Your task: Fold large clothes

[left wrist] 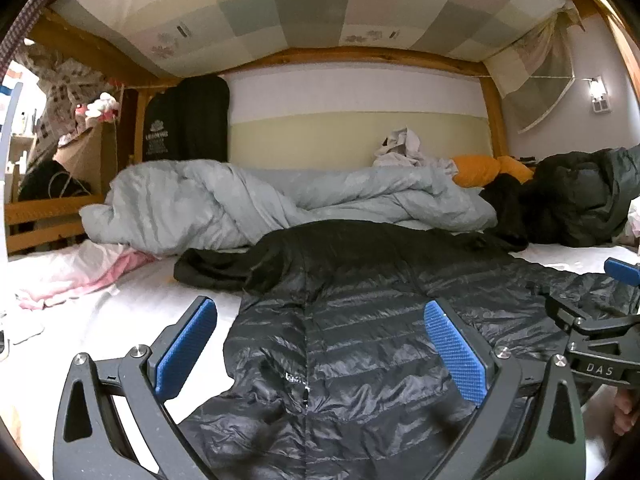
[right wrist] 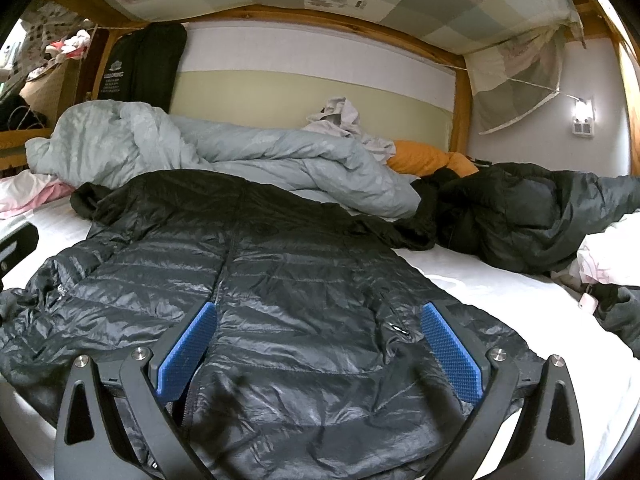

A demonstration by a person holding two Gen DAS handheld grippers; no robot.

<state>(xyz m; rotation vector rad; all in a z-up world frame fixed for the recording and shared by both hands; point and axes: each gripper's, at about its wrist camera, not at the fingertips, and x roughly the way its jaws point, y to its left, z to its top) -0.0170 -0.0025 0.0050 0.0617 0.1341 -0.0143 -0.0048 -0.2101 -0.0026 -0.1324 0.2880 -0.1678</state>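
Black down jacket [right wrist: 248, 280] lies spread flat, zipped, on the bed [right wrist: 500, 280], hem nearest me. Left tongs [left wrist: 320, 352] and right tongs [right wrist: 316, 348] both spread, empty, over the hem. Fold not started, I reckon; next: pinch a side edge, fold inward.

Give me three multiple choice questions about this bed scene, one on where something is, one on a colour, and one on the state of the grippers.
1. Where does the black puffer jacket lie?
A. Spread on the white sheet
B. Hung on the wooden frame
C. Under the grey duvet

2. What colour is the pillow behind the grey duvet?
A. Green
B. Orange
C. Purple

3. How do the left gripper and right gripper stand?
A. Both shut on the jacket
B. One open, one shut
C. Both open

Answers:
1. A, it lies flat on the sheet, front up, zipper along the middle.
2. B, orange shows beside the crumpled white cloth.
3. C, the blue fingers stand wide apart in both views, holding nothing.
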